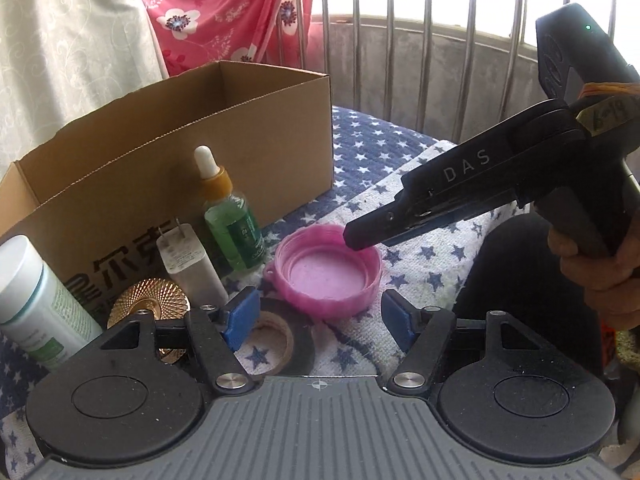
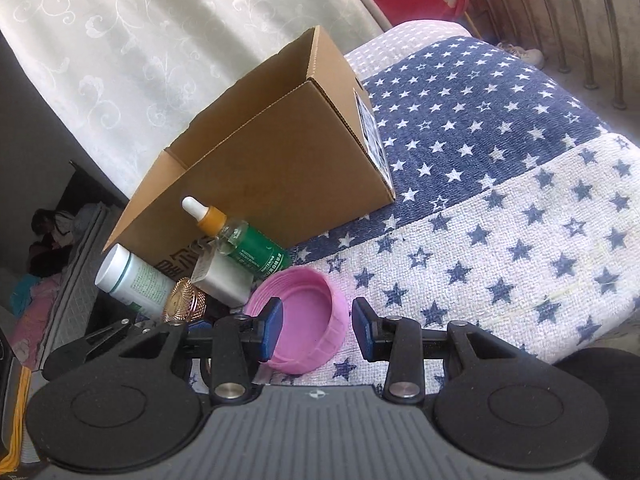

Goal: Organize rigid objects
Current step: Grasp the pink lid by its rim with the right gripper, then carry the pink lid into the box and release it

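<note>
A pink lid (image 1: pixel 328 276) lies open side up on the star-patterned cloth; it also shows in the right wrist view (image 2: pixel 306 320). My right gripper (image 2: pixel 318 330) is open, one finger inside the lid's rim and one outside its right wall; in the left wrist view its tips (image 1: pixel 360 236) sit at the lid's far right rim. My left gripper (image 1: pixel 318 320) is open and empty just in front of the lid. An open cardboard box (image 1: pixel 160 184) stands behind. A green dropper bottle (image 1: pixel 230 216), a white charger (image 1: pixel 192 268), a white bottle (image 1: pixel 38 304) and a gold disc (image 1: pixel 148 304) stand by the box.
A roll of black tape (image 1: pixel 276 344) lies between my left fingers. Metal railing bars (image 1: pixel 400 40) rise behind the cloth-covered surface (image 2: pixel 520 184). A pale curtain (image 1: pixel 60 60) and red floral fabric (image 1: pixel 224 12) hang at the left. The surface drops off at the right (image 2: pixel 580 340).
</note>
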`<state>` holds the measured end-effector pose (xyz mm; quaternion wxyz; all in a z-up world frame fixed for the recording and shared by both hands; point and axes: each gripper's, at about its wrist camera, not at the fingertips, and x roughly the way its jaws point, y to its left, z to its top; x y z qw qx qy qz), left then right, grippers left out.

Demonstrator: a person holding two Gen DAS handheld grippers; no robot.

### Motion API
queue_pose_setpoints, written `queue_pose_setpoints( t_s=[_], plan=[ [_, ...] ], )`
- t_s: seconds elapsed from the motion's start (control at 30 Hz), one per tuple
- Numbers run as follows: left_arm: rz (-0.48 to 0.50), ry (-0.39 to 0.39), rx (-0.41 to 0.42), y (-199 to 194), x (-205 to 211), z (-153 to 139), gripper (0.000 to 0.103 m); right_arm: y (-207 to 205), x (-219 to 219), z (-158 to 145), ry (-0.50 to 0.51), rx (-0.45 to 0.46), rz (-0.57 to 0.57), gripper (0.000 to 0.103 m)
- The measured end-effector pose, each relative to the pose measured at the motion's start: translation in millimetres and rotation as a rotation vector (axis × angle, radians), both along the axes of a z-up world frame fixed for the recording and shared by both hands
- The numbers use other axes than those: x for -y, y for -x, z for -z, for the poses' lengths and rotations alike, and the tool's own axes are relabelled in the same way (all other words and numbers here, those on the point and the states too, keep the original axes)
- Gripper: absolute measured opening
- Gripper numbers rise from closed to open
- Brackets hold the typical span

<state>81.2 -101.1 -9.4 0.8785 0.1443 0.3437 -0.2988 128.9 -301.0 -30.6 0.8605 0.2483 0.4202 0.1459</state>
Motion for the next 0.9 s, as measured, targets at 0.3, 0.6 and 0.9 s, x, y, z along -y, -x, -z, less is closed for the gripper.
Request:
queue_pose_setpoints(
  t_s=[0.3,0.6,0.9],
  plan=[
    [-0.021,-0.058,-0.006,-8.6,12.5,10.9,0.068,-14.8,-16.3,9.4,0.12,0.032,-0.063,0.02],
    [-0.021,-0.093,0.023,0.6,16.6,13.5,0.069,-17.2,-15.3,9.9,0.136,0.017,-0.072,0.011],
    [-0.032,-0.028,0.017,4.9,10.6,7.0,0.067,-3.0,-21.1,-7.2,0.196,0.078,-0.062,0.01]
  ],
)
